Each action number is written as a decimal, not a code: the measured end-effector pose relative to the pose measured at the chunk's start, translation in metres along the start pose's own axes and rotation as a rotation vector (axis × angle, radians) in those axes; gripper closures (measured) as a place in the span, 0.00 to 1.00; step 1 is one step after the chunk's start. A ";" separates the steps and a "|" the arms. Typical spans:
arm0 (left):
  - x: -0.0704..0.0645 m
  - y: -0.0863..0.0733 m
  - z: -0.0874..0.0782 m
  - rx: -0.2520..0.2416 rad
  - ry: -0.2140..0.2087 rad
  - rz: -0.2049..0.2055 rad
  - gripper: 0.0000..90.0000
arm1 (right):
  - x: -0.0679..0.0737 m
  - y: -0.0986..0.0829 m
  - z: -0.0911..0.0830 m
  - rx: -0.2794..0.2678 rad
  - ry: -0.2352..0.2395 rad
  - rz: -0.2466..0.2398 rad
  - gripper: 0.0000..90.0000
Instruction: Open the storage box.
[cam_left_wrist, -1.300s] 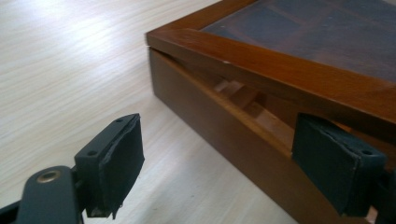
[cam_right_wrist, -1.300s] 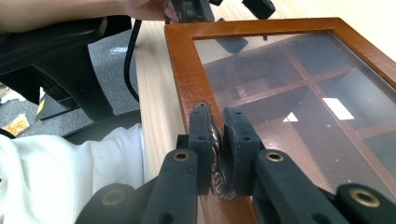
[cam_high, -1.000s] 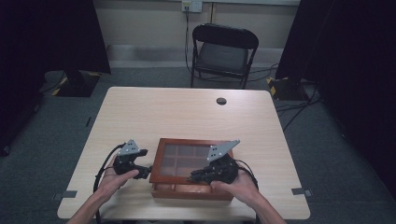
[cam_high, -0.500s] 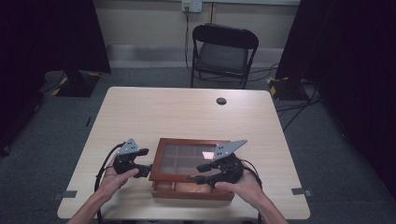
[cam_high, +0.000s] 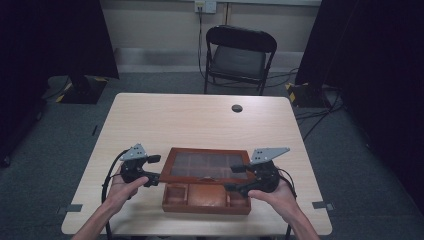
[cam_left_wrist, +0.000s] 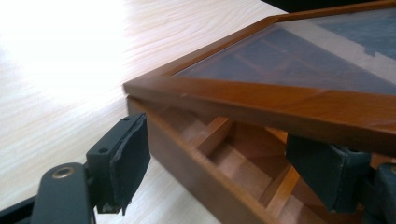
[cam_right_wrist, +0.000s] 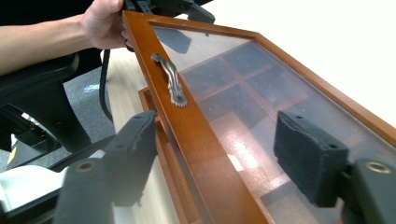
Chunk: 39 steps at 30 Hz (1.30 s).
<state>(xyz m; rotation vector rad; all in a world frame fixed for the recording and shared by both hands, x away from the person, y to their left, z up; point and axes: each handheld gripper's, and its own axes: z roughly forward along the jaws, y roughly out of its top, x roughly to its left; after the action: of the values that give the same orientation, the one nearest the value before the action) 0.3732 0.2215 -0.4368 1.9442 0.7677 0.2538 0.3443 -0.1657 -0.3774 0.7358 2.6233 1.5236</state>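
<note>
**Glass lid raised off the box at the tabletop's near edge**

My left gripper (cam_high: 150, 171) stands with its jaws apart at the wooden box's (cam_high: 206, 198) left end, one pad under the lid's (cam_high: 207, 165) corner. The box sits against the near edge, with bare tabletop (cam_high: 200, 117) beyond. My right gripper (cam_high: 239, 178) straddles the lid's front rail, jaws spread, not pinching.

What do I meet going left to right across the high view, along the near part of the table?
Left gripper → glass lid of the wooden box, raised at its near edge → right gripper → bare table edge.
</note>
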 end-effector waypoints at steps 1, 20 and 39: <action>-0.002 0.002 0.000 -0.009 -0.006 0.002 0.24 | -0.001 -0.001 -0.001 -0.006 -0.003 0.000 0.31; -0.003 0.023 0.000 -0.051 -0.014 0.010 0.30 | -0.018 -0.003 -0.006 -0.034 -0.110 -0.004 0.23; 0.007 0.036 0.003 -0.063 -0.023 0.002 0.39 | -0.039 0.001 -0.009 -0.077 -0.170 0.028 0.28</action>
<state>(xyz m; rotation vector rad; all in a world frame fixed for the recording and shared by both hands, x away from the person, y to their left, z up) 0.3941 0.2127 -0.4082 1.8855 0.7339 0.2538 0.3774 -0.1890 -0.3804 0.8587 2.4287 1.4871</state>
